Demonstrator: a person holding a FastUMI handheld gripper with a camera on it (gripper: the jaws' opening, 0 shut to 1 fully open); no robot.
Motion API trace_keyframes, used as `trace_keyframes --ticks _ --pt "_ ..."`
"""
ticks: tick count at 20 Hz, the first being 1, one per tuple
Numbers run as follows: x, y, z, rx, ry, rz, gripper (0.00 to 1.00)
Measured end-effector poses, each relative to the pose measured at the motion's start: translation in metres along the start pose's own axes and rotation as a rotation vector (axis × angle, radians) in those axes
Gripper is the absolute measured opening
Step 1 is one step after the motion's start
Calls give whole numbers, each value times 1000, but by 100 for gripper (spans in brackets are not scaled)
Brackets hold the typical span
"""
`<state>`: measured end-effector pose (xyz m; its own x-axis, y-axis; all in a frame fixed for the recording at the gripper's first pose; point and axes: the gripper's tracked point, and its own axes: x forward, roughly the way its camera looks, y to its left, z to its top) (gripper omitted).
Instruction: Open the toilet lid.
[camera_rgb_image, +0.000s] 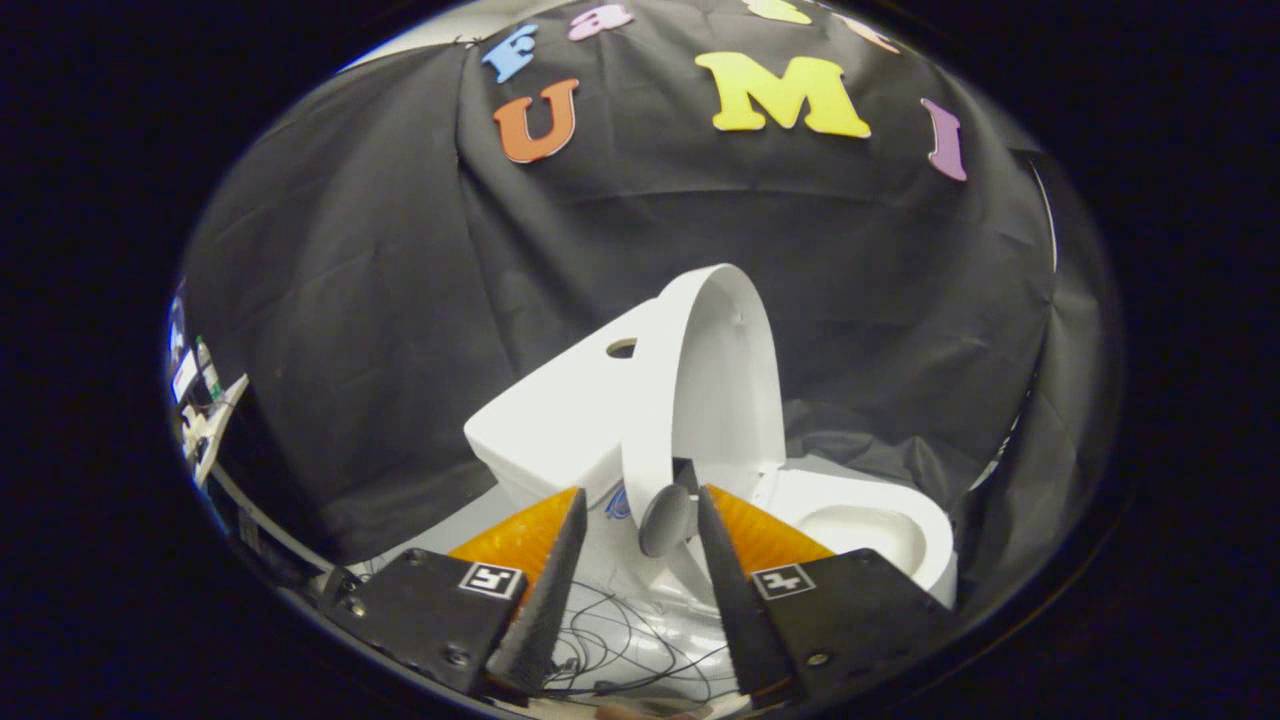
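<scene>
A white toilet stands ahead of the fingers, seen from its side. Its lid (715, 385) is raised upright and leans back against the white tank (555, 420), which has a round hole on top. The open bowl (870, 525) lies to the right, beyond the right finger. My gripper (640, 505) is open, its orange-and-black fingers (545, 560) spread apart. A grey round hinge cap (665, 520) at the lid's base sits in the gap between the fingertips, and neither finger touches it.
Black cloth drapes behind and around the toilet. Thin dark cables (620, 640) lie on the white surface below, between the fingers. A stand with equipment (200, 410) shows at the far left.
</scene>
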<state>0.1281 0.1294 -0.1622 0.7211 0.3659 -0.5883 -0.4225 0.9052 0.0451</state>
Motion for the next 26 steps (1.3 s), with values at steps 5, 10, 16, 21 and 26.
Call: trace_keyframes --ticks 5,10,16,21,26 --pt "-35 -16 -14 1 -15 77 91" --pt "-81 -88 -16 11 -96 13 91" --pt "-136 -164 -15 42 -203 -77 91" --pt "-173 -213 -35 29 -234 -147 91" --pt "-213 -259 -51 42 -304 -238 91"
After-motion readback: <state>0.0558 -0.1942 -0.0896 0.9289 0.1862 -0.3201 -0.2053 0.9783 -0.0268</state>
